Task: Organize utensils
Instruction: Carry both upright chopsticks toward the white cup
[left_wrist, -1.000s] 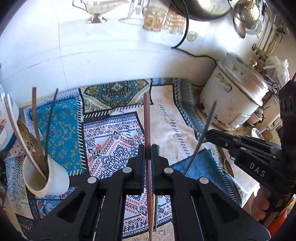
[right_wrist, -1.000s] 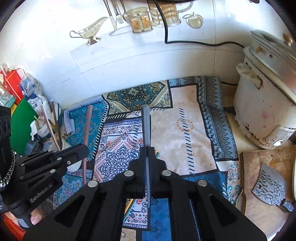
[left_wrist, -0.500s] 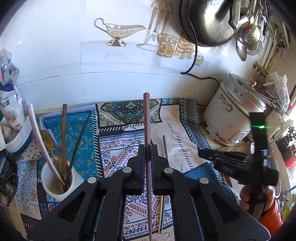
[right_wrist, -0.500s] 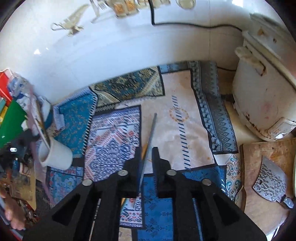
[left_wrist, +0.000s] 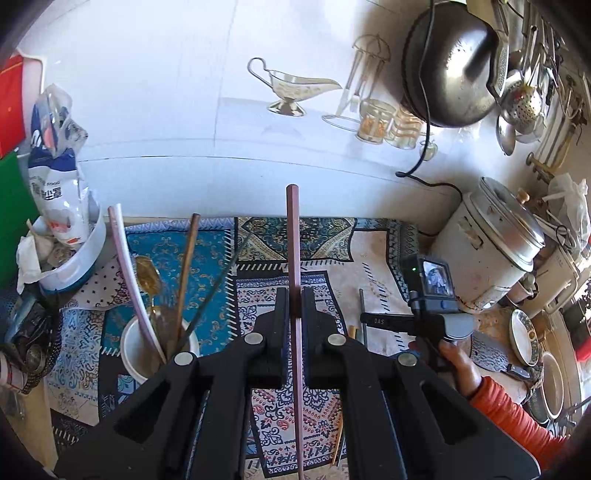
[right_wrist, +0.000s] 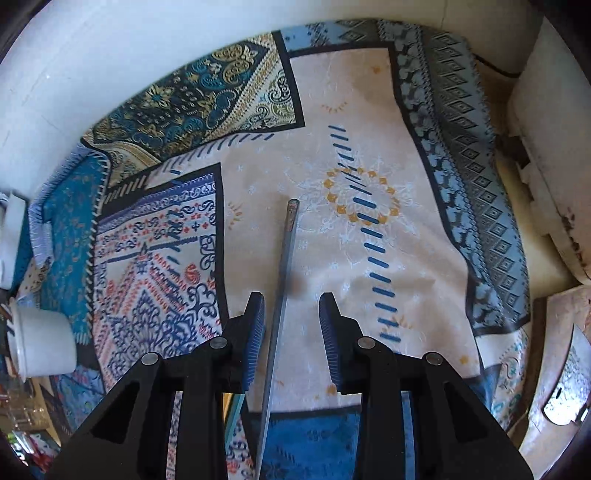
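Note:
My left gripper (left_wrist: 294, 295) is shut on a reddish-brown chopstick (left_wrist: 293, 236) that points up and away. A white cup (left_wrist: 136, 350) at the lower left holds several utensils, among them a gold spoon and a brown chopstick. My right gripper (right_wrist: 291, 306) is open and low over the patterned cloth. A grey chopstick (right_wrist: 282, 280) lies on the cloth between its jaws, touching neither pad. The right gripper also shows in the left wrist view (left_wrist: 364, 319), right of the left one. The cup shows at the left edge of the right wrist view (right_wrist: 40, 343).
A patterned cloth (left_wrist: 373, 266) covers the counter against a white tiled wall. A rice cooker (left_wrist: 491, 251) stands at the right, with plates (left_wrist: 522, 336) and a cleaver on a board (right_wrist: 565, 402) nearby. A bowl with a bag (left_wrist: 55, 206) sits at the left. More chopsticks (left_wrist: 338, 439) lie on the cloth.
My right gripper has lowered to the cloth and opened, letting go of the grey chopstick, which now lies flat. My left gripper has lifted and drawn back, still holding its chopstick.

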